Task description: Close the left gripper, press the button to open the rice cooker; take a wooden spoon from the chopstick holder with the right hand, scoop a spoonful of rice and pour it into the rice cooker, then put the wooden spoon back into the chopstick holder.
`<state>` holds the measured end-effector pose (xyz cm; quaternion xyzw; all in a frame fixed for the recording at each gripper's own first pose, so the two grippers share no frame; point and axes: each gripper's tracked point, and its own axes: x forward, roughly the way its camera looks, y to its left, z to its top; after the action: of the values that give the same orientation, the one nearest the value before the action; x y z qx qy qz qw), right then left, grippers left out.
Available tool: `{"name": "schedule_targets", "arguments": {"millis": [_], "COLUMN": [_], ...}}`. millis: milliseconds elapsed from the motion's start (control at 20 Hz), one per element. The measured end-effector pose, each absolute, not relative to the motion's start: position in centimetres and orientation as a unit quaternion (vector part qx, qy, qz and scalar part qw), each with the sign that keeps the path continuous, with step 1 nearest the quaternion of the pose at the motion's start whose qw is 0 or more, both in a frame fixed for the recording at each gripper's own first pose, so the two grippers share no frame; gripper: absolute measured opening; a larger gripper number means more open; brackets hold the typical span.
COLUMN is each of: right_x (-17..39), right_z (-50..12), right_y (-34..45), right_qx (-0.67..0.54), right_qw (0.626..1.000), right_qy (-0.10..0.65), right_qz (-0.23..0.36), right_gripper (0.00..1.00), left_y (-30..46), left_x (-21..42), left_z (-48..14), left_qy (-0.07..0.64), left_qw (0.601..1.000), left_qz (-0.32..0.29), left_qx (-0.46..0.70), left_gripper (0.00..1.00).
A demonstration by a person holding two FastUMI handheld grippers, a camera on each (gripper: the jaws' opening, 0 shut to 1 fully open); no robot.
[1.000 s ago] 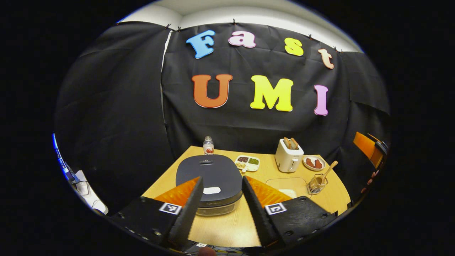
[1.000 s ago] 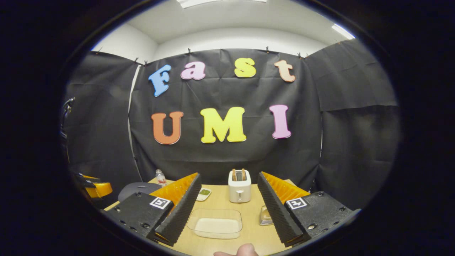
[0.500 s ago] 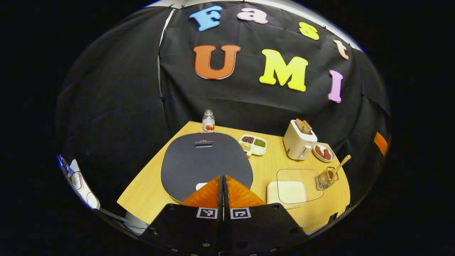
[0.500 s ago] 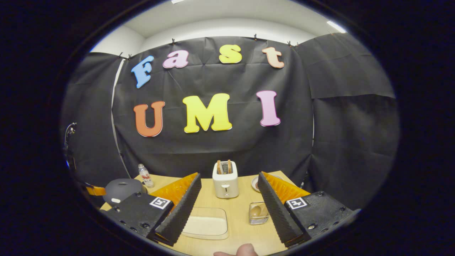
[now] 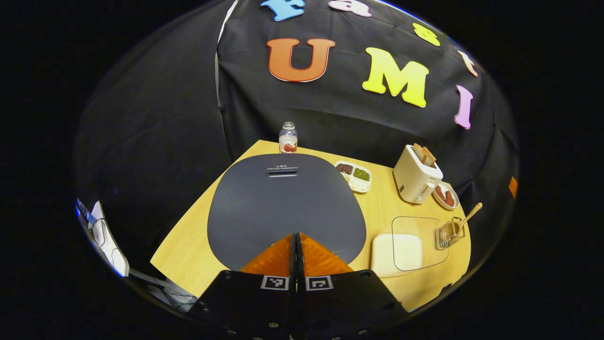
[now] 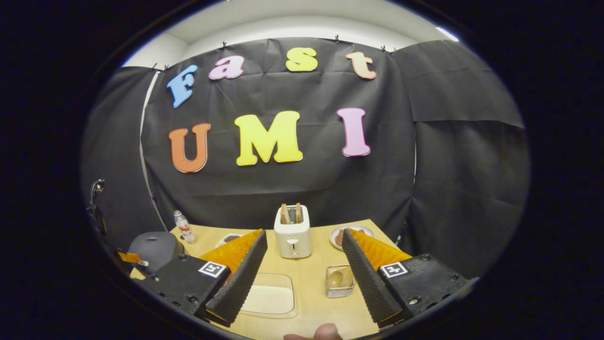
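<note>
With the left claw (image 5: 296,241) pressed together over the rice cooker (image 5: 283,203) lid, the light, stiff wooden spoon (image 5: 468,218), standing ahead of the spread right claw (image 6: 302,271), is best pinched by its handle.

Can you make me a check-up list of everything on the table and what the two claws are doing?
Surface: wooden table, tidy.
Job's things: rice cooker lid down; wooden spoon standing in the chopstick holder; clear rice container beside it.
Clutter: bottle, divided snack tray, toaster with bread, small plate of food.
Claws: left claw shut, tips at the cooker's front edge; right claw open, holding nothing, above the table.
Cables: thin cables off the table's left edge.
Surroundings: black cloth wall.
</note>
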<state>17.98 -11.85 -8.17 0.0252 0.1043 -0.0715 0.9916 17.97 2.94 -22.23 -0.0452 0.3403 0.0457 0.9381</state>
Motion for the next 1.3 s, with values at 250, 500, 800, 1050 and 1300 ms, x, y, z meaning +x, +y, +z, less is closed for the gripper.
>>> {"name": "schedule_targets", "arguments": {"millis": [250, 500, 800, 1050, 1300], "right_x": [18.4, 18.2, 17.1, 16.0, 15.4], "right_z": [-8.4, -8.3, -7.5, -6.3, -5.1], "right_y": [-11.1, -9.9, -9.7, -10.6, -11.7], "right_qx": [0.028, 0.030, 0.026, 0.021, 0.022], "right_qw": [0.992, 0.992, 0.994, 0.994, 0.995], "right_qy": [0.108, 0.106, 0.097, 0.082, 0.069], "right_qz": [-0.064, -0.054, -0.052, -0.063, -0.070], "right_gripper": [1.00, 1.00, 1.00, 1.00, 1.00], "left_y": [3.2, 3.2, 3.5, 4.3, 3.5], "left_x": [17.1, 16.4, 17.2, 19.3, 21.6], "left_z": [-22.8, -22.8, -21.9, -14.4, -8.2], "left_qy": [0.340, 0.349, 0.318, 0.210, 0.125], "left_qw": [0.938, 0.934, 0.944, 0.975, 0.991], "left_qz": [0.047, 0.058, 0.041, 0.051, 0.036], "left_qx": [-0.044, -0.059, -0.076, -0.057, -0.016], "left_gripper": [0.00, 0.00, 0.00, 0.00, 0.02]}}
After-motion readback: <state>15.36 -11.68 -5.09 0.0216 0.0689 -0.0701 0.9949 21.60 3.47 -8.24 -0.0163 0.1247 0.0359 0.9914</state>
